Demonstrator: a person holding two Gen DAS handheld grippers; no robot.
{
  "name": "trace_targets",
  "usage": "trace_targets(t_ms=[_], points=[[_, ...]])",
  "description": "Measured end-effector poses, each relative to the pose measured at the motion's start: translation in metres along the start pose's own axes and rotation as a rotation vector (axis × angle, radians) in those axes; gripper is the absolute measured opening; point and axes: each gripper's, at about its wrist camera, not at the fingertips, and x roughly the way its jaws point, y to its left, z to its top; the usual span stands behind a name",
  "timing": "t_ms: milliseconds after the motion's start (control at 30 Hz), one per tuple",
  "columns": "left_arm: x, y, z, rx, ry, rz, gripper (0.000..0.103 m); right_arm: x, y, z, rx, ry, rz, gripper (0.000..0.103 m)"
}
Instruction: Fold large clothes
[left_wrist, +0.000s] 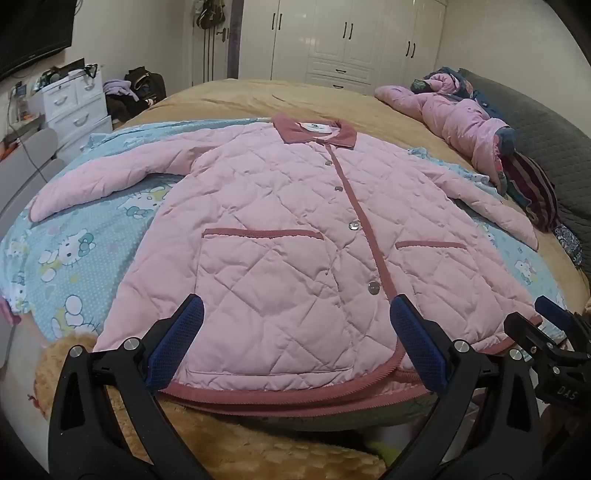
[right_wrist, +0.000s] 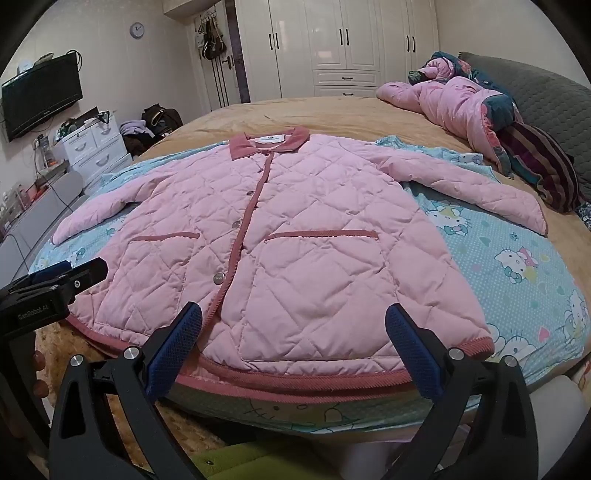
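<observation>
While both tools gape wide, left tool (left_wrist: 295, 339), right tool (right_wrist: 293, 343), pink jacket (left_wrist: 280, 236) flat

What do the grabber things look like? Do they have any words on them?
Both look alike. The left gripper and the right gripper each have two black plastic arms with round silver bolts, and the jaws carry dark blue pads with a bumpy grid texture. White lettering shows on the black bodies: "GenRobot.AI" on one, seen from the right wrist view. No cables or sleeves show.
</observation>
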Motion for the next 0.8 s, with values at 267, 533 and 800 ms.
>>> trace_targets(t_ms=[267, 533, 800], points=[[-0.0005, 0.0014, 0.0005, -0.004, 0.006, -0.006, 0.095, 0.0010, 0.0011, -0.0003, -0.004, 0.004, -0.006, 0.099], [0.0005, 0.0002, 0.0001, -0.004, 0.008, -0.002, 0.095, 0.0024, 0.0018, 0.0006, -0.004, 0.008, -0.004, 0.099], [0.0004, 0.0004, 0.0001, -0.004, 0.008, -0.002, 0.095, 0.0060, 0.0042, 0.0018, -0.004, 0.011, -0.002, 0.099]])
